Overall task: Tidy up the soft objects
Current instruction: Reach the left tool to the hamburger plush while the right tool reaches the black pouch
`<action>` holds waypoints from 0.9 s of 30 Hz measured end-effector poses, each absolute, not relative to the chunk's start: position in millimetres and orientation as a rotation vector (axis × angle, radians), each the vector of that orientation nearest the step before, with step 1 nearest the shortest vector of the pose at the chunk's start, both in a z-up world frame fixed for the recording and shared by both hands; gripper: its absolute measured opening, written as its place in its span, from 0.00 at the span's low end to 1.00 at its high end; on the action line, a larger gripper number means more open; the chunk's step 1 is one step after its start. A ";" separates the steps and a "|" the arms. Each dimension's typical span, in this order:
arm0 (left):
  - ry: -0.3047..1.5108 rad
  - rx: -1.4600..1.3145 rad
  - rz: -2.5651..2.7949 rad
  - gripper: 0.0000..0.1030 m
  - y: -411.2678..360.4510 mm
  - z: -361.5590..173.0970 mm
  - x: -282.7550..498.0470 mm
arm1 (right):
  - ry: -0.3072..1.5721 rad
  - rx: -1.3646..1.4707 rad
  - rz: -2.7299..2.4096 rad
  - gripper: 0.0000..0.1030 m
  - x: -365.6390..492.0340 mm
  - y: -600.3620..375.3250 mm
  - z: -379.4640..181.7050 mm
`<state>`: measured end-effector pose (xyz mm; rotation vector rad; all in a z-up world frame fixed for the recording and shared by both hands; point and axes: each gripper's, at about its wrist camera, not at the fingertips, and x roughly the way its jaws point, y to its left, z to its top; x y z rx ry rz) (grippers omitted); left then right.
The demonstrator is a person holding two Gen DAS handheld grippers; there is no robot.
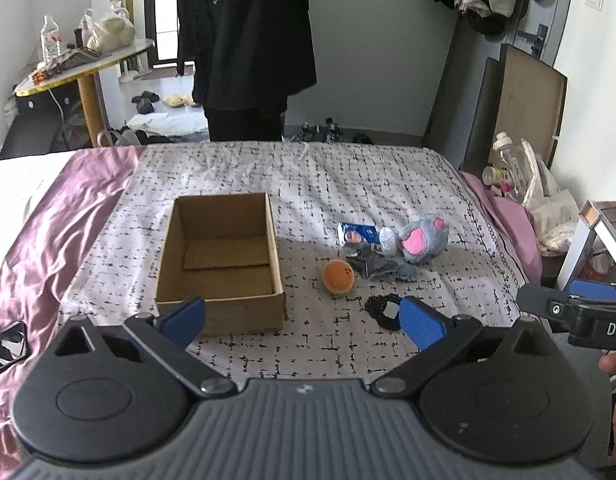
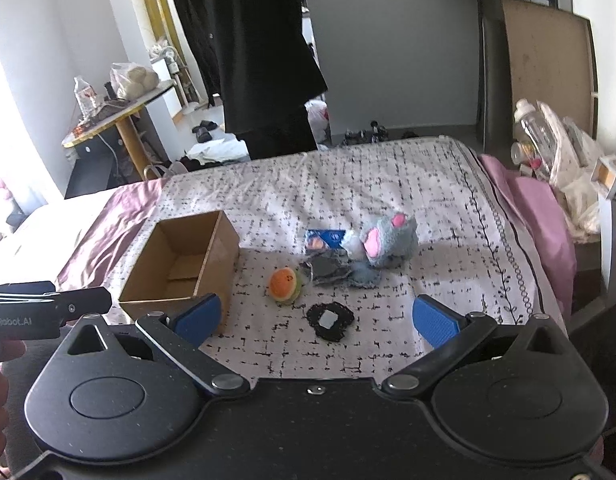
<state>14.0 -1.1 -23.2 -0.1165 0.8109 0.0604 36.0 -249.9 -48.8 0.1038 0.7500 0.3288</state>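
An open cardboard box (image 1: 221,258) (image 2: 179,264) sits empty on the patterned bedspread. To its right lie an orange plush ball (image 1: 338,276) (image 2: 284,283), a grey plush toy with pink ears (image 1: 422,240) (image 2: 386,240), a blue packet (image 1: 358,234) (image 2: 324,239), a grey cloth piece (image 1: 374,266) (image 2: 328,269) and a black lace patch (image 1: 384,310) (image 2: 330,319). My left gripper (image 1: 303,320) is open and empty, near the box's front. My right gripper (image 2: 316,320) is open and empty, hovering near the black patch.
A person in black (image 1: 247,40) stands at the bed's far end. A side table with a bottle and bag (image 1: 79,52) stands far left. Bags and bottles (image 1: 528,184) crowd the right side. A phone (image 1: 5,346) lies on the pink sheet at left.
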 end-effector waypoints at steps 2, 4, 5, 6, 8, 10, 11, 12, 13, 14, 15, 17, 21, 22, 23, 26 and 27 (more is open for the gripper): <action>0.826 -0.119 0.053 0.99 -3.2 -28.7 20.0 | 0.772 0.110 0.327 0.96 44.3 -251.4 -57.8; 0.839 -0.126 0.041 0.99 -5.0 -34.3 26.7 | 0.780 0.112 0.327 0.96 47.2 -251.5 -60.8; 0.845 -0.131 0.036 0.99 -5.3 -37.1 30.4 | 0.794 0.117 0.330 0.96 53.1 -252.0 -66.2; 0.851 -0.135 0.031 0.97 -6.1 -40.0 34.0 | 0.794 0.117 0.330 0.94 53.1 -252.0 -66.2; 0.864 -0.141 0.025 0.97 -8.2 -46.0 41.7 | 0.810 0.122 0.332 0.92 59.4 -251.9 -72.0; 0.878 -0.149 0.017 0.97 -9.2 -52.4 49.2 | 0.845 0.139 0.337 0.89 69.7 -252.3 -83.0; 0.884 -0.151 0.015 0.97 -10.2 -55.2 52.6 | 0.845 0.139 0.337 0.87 69.7 -252.3 -83.0; 0.889 -0.153 0.014 0.97 -11.2 -58.1 56.2 | 0.857 0.142 0.338 0.86 73.3 -252.3 -86.6; 0.896 -0.152 0.015 0.97 -12.0 -60.6 59.9 | 0.866 0.145 0.338 0.85 76.5 -253.2 -90.1; 0.903 -0.148 0.019 0.97 -13.1 -63.4 63.9 | 0.888 0.158 0.338 0.84 83.4 -254.5 -97.5; 0.914 -0.144 0.023 0.97 -14.3 -67.4 68.0 | 0.888 0.158 0.338 0.84 83.4 -254.5 -97.5; 0.933 -0.151 0.016 0.97 -15.3 -75.6 75.4 | 0.922 0.172 0.337 0.82 93.1 -254.7 -108.3; 0.969 -0.171 0.019 0.91 -15.3 -90.8 89.4 | 0.953 0.178 0.342 0.76 102.2 -254.3 -118.5; 0.976 -0.179 0.018 0.90 -15.3 -94.3 93.0 | 0.966 0.181 0.343 0.76 106.0 -254.7 -122.8; 0.981 -0.189 0.013 0.88 -15.1 -97.8 96.4 | 0.987 0.190 0.342 0.75 111.4 -255.4 -129.9; 0.990 -0.209 -0.002 0.83 -15.8 -105.3 105.9 | 1.016 0.215 0.345 0.73 118.9 -257.5 -139.8; 0.997 -0.211 -0.004 0.80 -16.6 -108.1 109.9 | 1.016 0.215 0.345 0.70 118.9 -257.5 -139.8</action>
